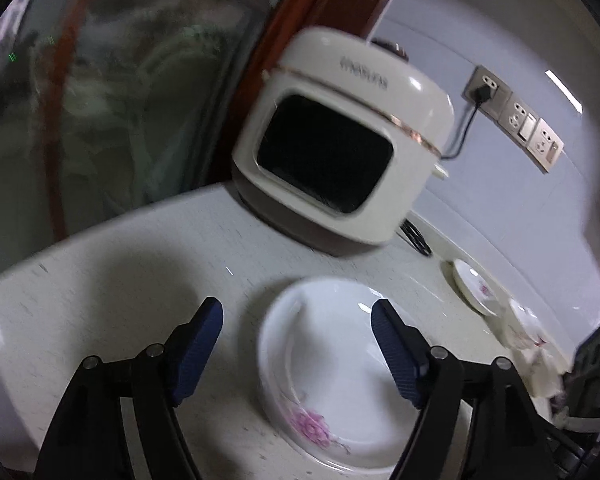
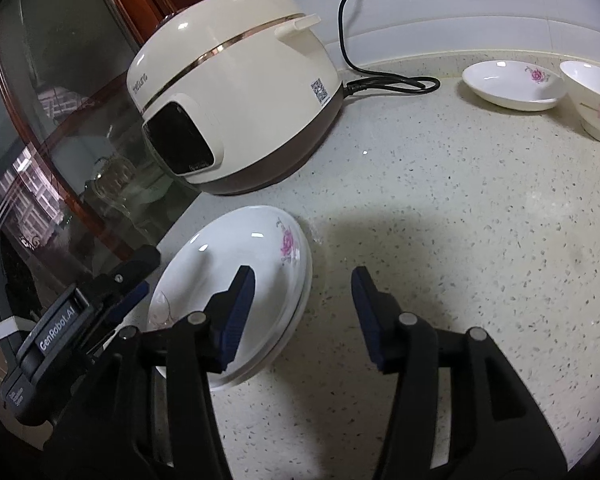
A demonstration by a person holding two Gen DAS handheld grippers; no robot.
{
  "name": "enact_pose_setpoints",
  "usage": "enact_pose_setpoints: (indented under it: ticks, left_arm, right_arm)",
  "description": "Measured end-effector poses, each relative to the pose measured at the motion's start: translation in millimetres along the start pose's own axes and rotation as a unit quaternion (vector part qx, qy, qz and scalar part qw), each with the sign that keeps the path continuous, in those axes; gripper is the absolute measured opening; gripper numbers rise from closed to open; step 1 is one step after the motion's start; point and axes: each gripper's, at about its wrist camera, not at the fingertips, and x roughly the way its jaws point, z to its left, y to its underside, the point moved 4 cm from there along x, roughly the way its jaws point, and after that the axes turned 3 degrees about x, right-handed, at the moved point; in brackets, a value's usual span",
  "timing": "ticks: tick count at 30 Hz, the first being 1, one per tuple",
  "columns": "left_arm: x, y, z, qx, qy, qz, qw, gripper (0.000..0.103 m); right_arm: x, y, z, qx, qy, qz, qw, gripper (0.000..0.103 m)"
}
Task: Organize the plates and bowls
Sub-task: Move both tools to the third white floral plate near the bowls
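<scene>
A small stack of shallow white plates with a pink flower print (image 2: 236,280) lies on the speckled counter (image 2: 460,220), near its left edge. My right gripper (image 2: 302,276) is open; its left finger hangs over the stack and its right finger stands beyond the rim, touching nothing. In the left wrist view the same stack (image 1: 324,364) lies under my open left gripper (image 1: 296,308), with the right pad over the dish and the left pad off its rim. Another flowered plate (image 2: 512,84) and a flowered bowl (image 2: 596,100) stand at the far right.
A cream rice cooker (image 2: 236,92) stands just behind the stack, and its black cord (image 2: 380,80) runs along the wall. Wall sockets (image 1: 516,116) are above the counter. A glass cabinet door with a wooden frame (image 2: 60,120) borders the counter's left edge. The left gripper's labelled housing (image 2: 60,332) is left of the stack.
</scene>
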Motion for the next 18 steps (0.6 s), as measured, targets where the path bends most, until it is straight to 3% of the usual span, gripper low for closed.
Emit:
enact_pose_setpoints:
  ticks: [4, 7, 10, 14, 16, 18]
  left_arm:
    - [-15, -13, -25, 0.035, -0.008, -0.027, 0.9990, 0.085]
    - [-11, -18, -64, 0.088, -0.001, 0.002, 0.9961, 0.086]
    - [0, -14, -109, 0.125, 0.030, 0.046, 0.9906, 0.087]
    - [24, -9, -165, 0.118, 0.080, 0.096, 0.9851, 0.088]
    - [50, -7, -200, 0.109, 0.104, 0.118, 0.9816, 0.088]
    - [78, -6, -225, 0.091, 0.102, 0.138, 0.9810, 0.088]
  right_arm:
    - [-7, -3, -9, 0.026, -0.004, -0.017, 1.000, 0.058]
    - [-19, -8, -31, 0.071, -0.014, -0.024, 0.997, 0.063]
    - [-38, -16, -63, 0.064, 0.046, -0.036, 0.996, 0.065]
    - [-72, -32, -109, 0.016, 0.142, -0.065, 0.988, 0.069]
    - [-88, -37, -136, 0.033, 0.140, -0.076, 0.987, 0.071]
    - [-99, -38, -153, 0.059, 0.125, -0.089, 0.986, 0.071]
